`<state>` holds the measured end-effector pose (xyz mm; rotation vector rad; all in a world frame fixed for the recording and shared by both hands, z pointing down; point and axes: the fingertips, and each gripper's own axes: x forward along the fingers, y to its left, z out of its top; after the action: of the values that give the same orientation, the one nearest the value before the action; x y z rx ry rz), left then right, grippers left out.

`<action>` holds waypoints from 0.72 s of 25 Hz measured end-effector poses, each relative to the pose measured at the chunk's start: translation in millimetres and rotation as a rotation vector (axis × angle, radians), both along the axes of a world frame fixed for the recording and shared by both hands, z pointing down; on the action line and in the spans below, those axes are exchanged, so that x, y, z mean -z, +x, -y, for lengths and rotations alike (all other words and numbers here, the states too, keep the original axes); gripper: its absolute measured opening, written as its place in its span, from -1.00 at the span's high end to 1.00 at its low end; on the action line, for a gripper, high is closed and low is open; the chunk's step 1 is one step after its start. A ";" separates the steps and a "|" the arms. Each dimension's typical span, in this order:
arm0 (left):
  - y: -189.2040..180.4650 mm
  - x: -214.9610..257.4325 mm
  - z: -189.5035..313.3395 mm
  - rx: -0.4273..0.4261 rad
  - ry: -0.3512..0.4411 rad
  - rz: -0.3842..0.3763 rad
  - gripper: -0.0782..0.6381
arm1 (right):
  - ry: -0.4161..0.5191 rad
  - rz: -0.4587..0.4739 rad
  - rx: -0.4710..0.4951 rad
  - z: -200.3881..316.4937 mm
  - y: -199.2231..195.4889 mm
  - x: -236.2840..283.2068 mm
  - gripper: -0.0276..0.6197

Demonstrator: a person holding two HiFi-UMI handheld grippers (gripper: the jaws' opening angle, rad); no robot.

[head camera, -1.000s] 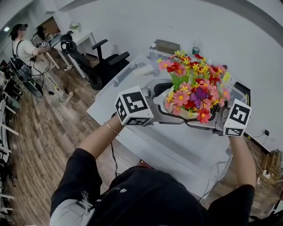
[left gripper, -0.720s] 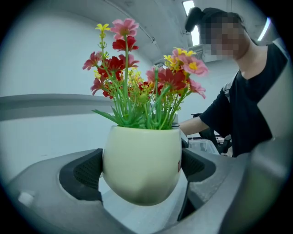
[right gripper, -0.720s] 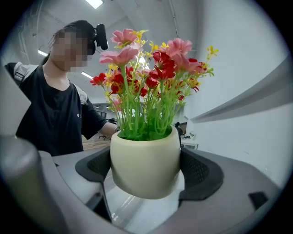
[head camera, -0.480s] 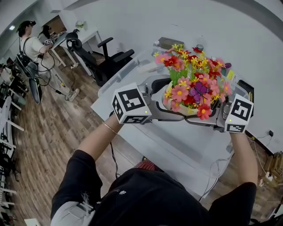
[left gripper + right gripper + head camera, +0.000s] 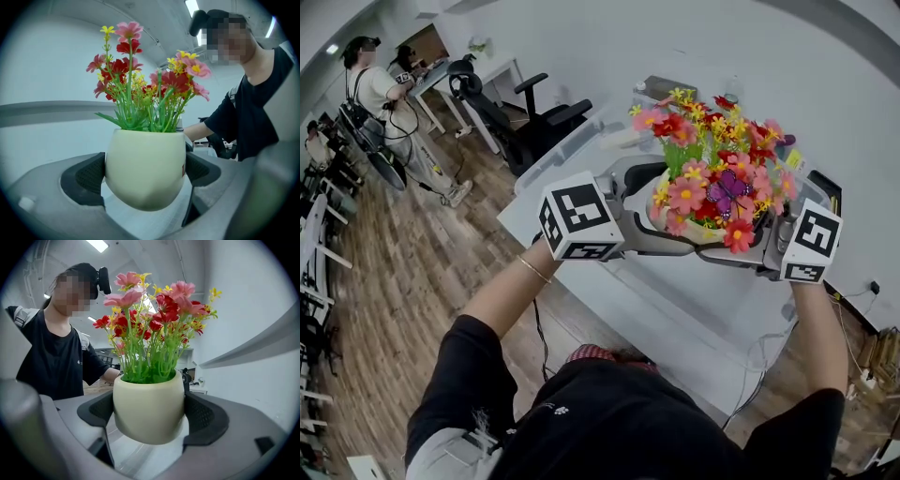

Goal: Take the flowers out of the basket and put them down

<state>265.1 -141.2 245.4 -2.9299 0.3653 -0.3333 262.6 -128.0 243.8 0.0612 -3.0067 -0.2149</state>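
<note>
Cream glazed, round-bellied pot [image 5: 145,161] of artificial pink, red and yellow flowers [image 5: 712,173] hangs in the air between our two tools, above the white table [image 5: 652,309] and touching nothing else. We hold it from opposite sides. The left gripper [image 5: 143,172] has its dark ribbed pads [image 5: 86,176] pressed against the pot's flanks, jaws clamped on it. The right gripper [image 5: 151,416] does the same from the far side, its pads [image 5: 206,420] tight against the pot just under the rim.

The pot stands close to upright, mouth up and rounded base down. The long axis of the whole arrangement runs vertically: green stems rise from the mouth and fan out, and the blooms point up and outward. From the head view we look down on the flower heads, and a purple butterfly ornament [image 5: 728,192] sits among them. Both marker cubes flank the bouquet, the left one [image 5: 581,222] nearer us.
</note>
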 end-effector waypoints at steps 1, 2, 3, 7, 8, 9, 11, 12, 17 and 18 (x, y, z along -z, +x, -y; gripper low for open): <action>0.3 0.7 -0.2 -0.004 0.000 -0.005 -0.67 | 0.001 -0.004 -0.004 -0.2 0.2 0.7 -0.50; 0.9 0.9 -0.1 -0.007 0.001 -0.008 -0.67 | 0.003 -0.010 -0.008 -0.2 0.7 0.9 -0.50; 1.6 0.7 0.1 -0.010 0.001 -0.009 -0.67 | 0.005 -0.016 -0.012 0.0 1.2 0.6 -0.50; -0.1 0.7 -1.5 -0.026 -0.001 -0.007 -0.67 | 0.002 -0.019 -0.028 -1.7 -0.6 0.6 -0.50; -1.2 1.9 -3.1 -0.032 -0.002 -0.005 -0.67 | 0.002 -0.020 -0.034 -3.3 -1.8 2.1 -0.50; -2.3 3.6 -4.9 -0.038 -0.003 -0.003 -0.67 | 0.003 -0.021 -0.039 -5.1 -3.1 4.0 -0.50; -4.3 7.8 -7.9 -0.046 -0.001 -0.002 -0.67 | 0.004 -0.021 -0.048 -8.1 -5.1 8.2 -0.50; -6.1 10.2 -9.5 -0.050 0.001 -0.004 -0.67 | 0.004 -0.019 -0.052 -9.8 -6.9 10.4 -0.50; -59.0 13.4 -29.0 -0.069 0.020 -0.033 -0.67 | 0.021 -0.033 -0.069 -29.3 -60.0 13.3 -0.50; -70.3 11.5 -32.5 -0.071 0.023 -0.035 -0.67 | 0.025 -0.037 -0.072 -32.8 -71.4 11.2 -0.50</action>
<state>194.8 -108.7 234.0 -2.9207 0.2666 -0.2667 191.3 -95.1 232.5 0.1658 -2.9586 -0.2430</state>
